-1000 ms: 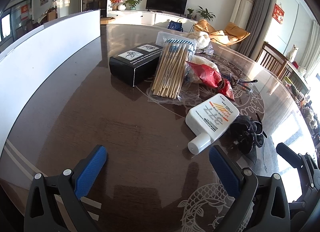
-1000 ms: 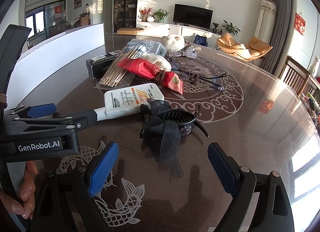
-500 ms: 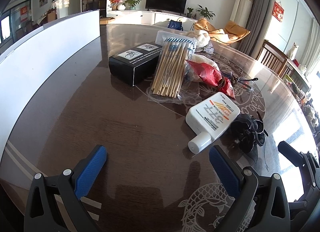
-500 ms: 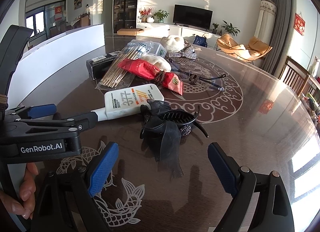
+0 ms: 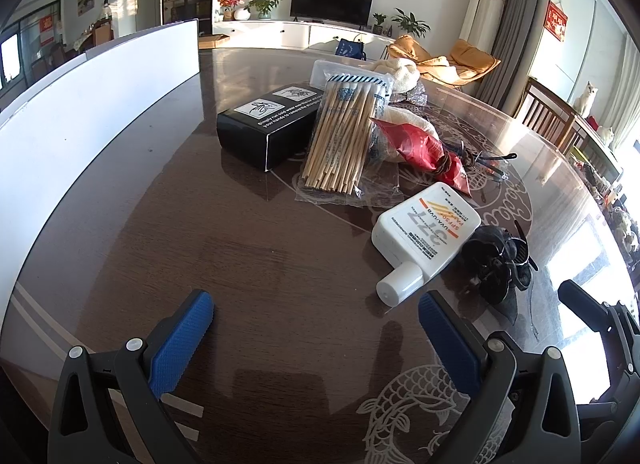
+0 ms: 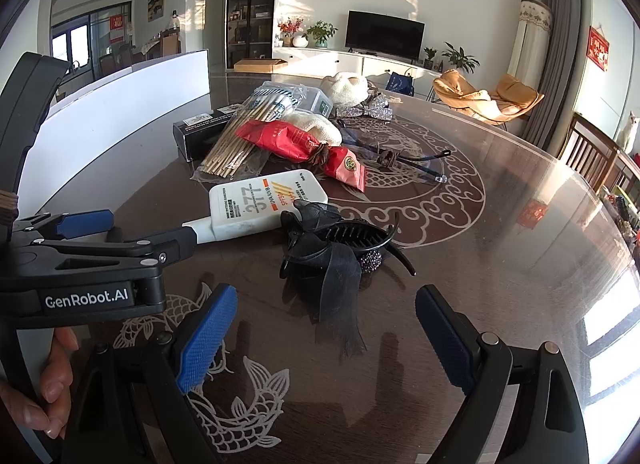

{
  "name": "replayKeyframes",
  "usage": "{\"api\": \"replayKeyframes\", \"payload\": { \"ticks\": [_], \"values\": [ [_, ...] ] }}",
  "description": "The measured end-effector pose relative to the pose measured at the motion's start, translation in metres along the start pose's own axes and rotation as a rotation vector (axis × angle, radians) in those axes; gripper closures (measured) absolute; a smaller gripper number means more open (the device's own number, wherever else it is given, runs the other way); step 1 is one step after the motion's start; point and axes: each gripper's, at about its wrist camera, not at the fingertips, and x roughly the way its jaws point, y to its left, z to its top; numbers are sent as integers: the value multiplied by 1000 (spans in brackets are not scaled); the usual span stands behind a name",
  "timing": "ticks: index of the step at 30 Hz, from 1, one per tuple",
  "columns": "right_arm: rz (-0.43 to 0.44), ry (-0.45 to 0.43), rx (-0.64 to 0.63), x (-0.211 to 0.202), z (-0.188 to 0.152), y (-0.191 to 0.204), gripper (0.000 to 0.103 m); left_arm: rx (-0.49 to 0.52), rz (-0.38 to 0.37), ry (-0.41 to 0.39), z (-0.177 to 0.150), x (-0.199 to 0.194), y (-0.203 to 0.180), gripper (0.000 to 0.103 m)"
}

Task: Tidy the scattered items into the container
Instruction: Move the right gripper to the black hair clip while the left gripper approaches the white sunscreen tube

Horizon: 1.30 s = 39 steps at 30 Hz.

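- Dark polished wood table (image 5: 168, 224) with a pale fish-and-scroll inlay carries the clutter; landmark for all positions below: the white sunscreen bottle (image 6: 264, 200).
- Left gripper (image 5: 316, 328): jaws wide apart, nothing between the blue pads, hovering over bare table just short of the bottle's cap. Reads as a ready pose, not a grasp.
- Right gripper (image 6: 326, 328): jaws likewise spread, empty, aimed at the black hair claw with gauze bow (image 6: 340, 248), which lies touching the bottle's far-right edge. Likely first pick (nearest, and the spread jaws already straddle its line).
- Beyond the bottle: red snack packet (image 6: 304, 148) lying on a cream knitted piece (image 6: 316, 126), then a bag of wooden sticks (image 5: 344, 140) leaning partly on a black box (image 5: 260, 124). Items overlap, so each probably needs lifting off the top rather than dragging.
- To the right of the bottle and further back: thin-framed glasses (image 6: 408, 160), arms folded loosely, flat on the inlay.
- Container: I judge it to be the long white wall (image 5: 80, 104) left of the bottle, well apart from the pile. Only its outer side shows; rim and interior are out of sight, so its contents cannot be told.
- Hard to read: a clear plastic tub (image 6: 316, 98) and a glittery bow (image 6: 368, 108) behind the pile, partly hidden.
- Person's fingers (image 6: 56, 388) wrap the left gripper's handle at the right view's lower-left edge; rest of hand cut off.
- No item moved into the container yet, as far as these views show.
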Motion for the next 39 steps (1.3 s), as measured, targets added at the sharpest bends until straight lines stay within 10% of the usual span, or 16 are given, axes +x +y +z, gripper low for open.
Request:
{"api": "replayKeyframes", "payload": {
  "ticks": [39],
  "values": [
    [66, 127, 54, 22, 4, -10, 11, 8, 88, 101, -9, -12, 42, 0]
  ]
}}
